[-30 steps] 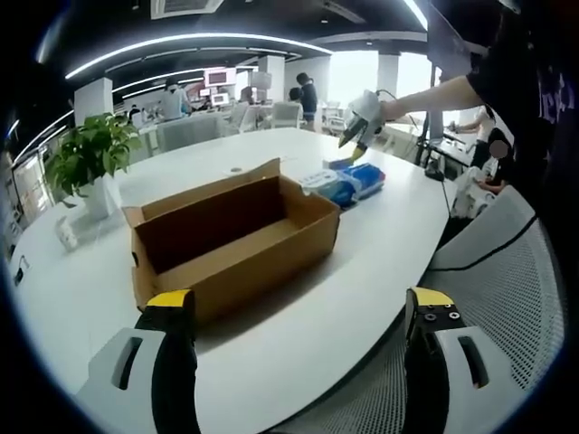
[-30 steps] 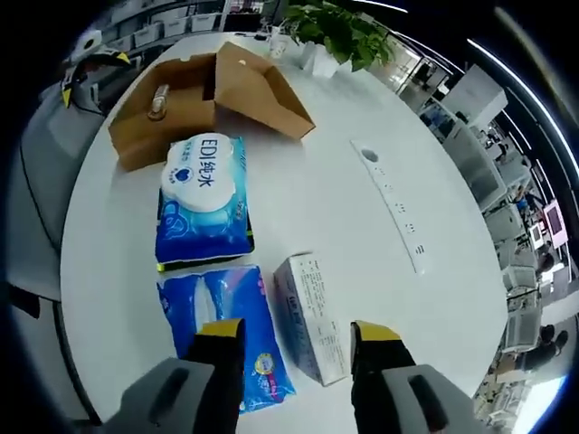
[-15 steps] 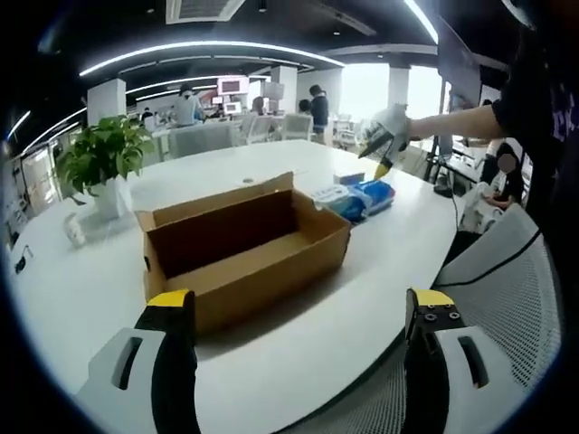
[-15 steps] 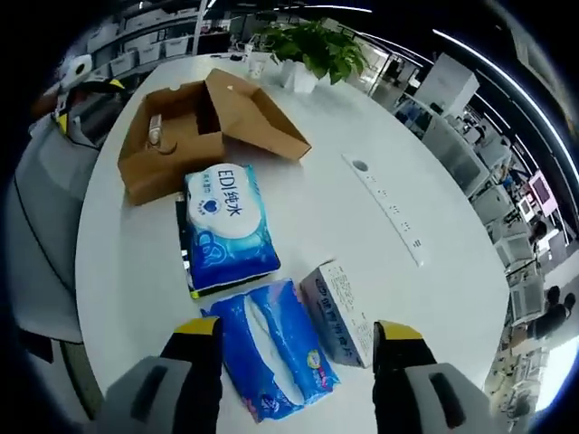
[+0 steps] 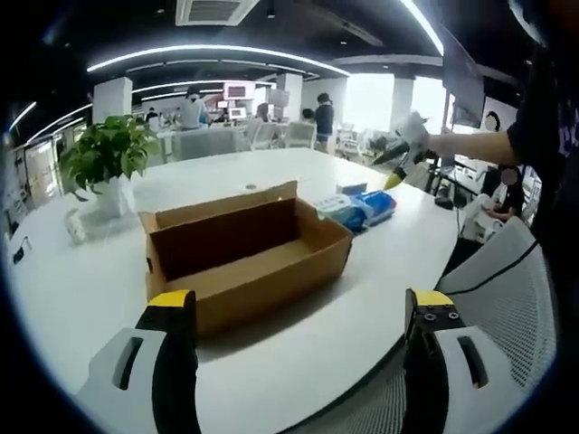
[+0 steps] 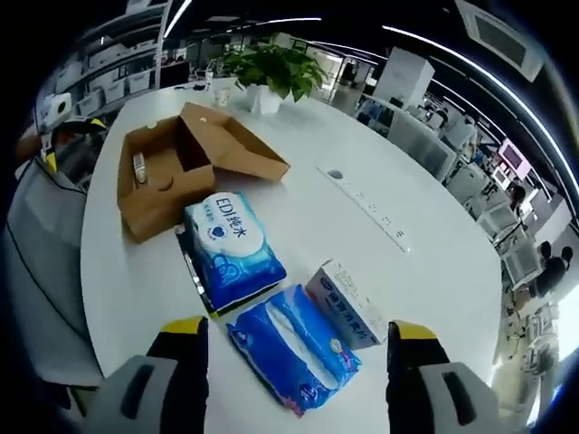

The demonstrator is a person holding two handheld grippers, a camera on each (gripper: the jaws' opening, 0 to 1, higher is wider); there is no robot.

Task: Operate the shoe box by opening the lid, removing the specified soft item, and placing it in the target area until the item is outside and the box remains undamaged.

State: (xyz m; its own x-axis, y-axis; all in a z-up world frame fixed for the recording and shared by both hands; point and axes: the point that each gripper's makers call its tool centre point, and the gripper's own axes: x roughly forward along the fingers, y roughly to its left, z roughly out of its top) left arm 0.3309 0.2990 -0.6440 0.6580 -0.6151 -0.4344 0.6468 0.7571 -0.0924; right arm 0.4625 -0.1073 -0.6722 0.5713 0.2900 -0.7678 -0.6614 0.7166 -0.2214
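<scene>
The shoe box (image 5: 244, 258) sits open on the white desk (image 5: 81, 289), its lid folded back on the far side, and the soft items already lie outside it: two blue wipe packs, one (image 6: 233, 253) just beside the box and a second (image 6: 294, 348) nearer the right tool (image 6: 298, 348), with one small white carton (image 6: 348, 306) touching that second pack. In the right gripper view a small object rests against the inner wall of the box; what it is I cannot tell. The right tool is spread wide and empty, hovering above the packs; the left tool (image 5: 298, 312) is likewise spread and empty, well short of the box. The step looks like a release and pull-away, so the good way is probably to lift the right tool straight up, clear of the packs and carton, without dragging any toward the desk edge, and to keep the left tool off the thin cardboard walls. One potted plant (image 5: 104, 158) stands beyond the box.
</scene>
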